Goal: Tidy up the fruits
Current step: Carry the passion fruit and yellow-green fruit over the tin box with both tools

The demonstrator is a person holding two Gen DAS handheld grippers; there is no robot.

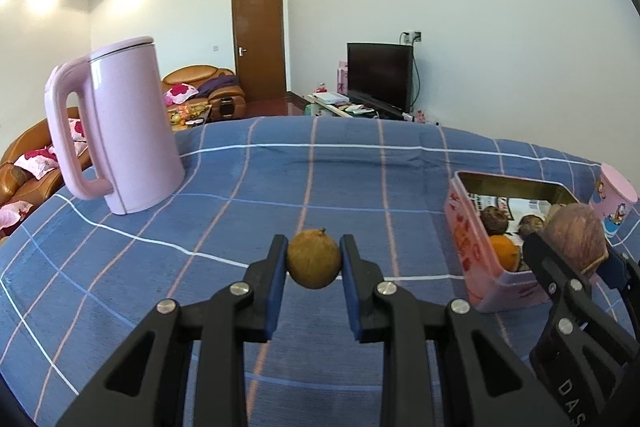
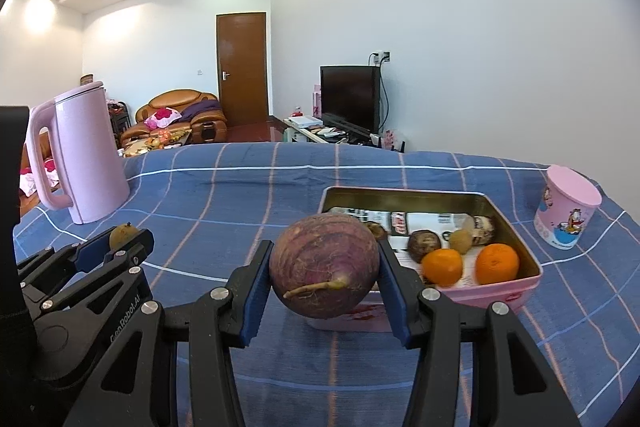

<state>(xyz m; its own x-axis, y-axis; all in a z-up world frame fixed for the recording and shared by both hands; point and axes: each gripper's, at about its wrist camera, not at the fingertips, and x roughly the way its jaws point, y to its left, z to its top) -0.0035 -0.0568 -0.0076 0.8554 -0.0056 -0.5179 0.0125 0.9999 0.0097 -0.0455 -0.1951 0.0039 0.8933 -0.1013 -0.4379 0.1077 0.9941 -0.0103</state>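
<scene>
- A pink kettle (image 1: 120, 131) with a loop handle stands upright at the far left of the table (image 1: 240, 195), which is covered with a blue checked cloth.
- The left gripper (image 1: 313, 259) is held above the cloth, right of the kettle and well apart from it; its jaws are clenched on a small brownish-yellow round fruit (image 1: 314, 259), with a blue pad pressed against each side.
- In the right wrist view the same gripper shows at the lower left, the small fruit peeking out between its tips.
- The right gripper (image 2: 324, 267) is raised just in front of the near edge of a pink tin box (image 2: 532, 275); its jaws grasp a large round purple-brown fruit (image 2: 324, 265), whose dry stem points toward the camera.
- The held purple fruit hides part of the near left side of the box.
- The open box sits on the cloth right of centre. Inside it lie two oranges (image 2: 442, 267) side by side near the front wall, a dark round fruit (image 2: 423, 245) behind them, a small brownish one (image 2: 460, 241) just beside it, and printed paper lining the bottom.
- A pink cup (image 2: 566, 213) with a cartoon print stands on the cloth at the far right, apart from the box.
</scene>
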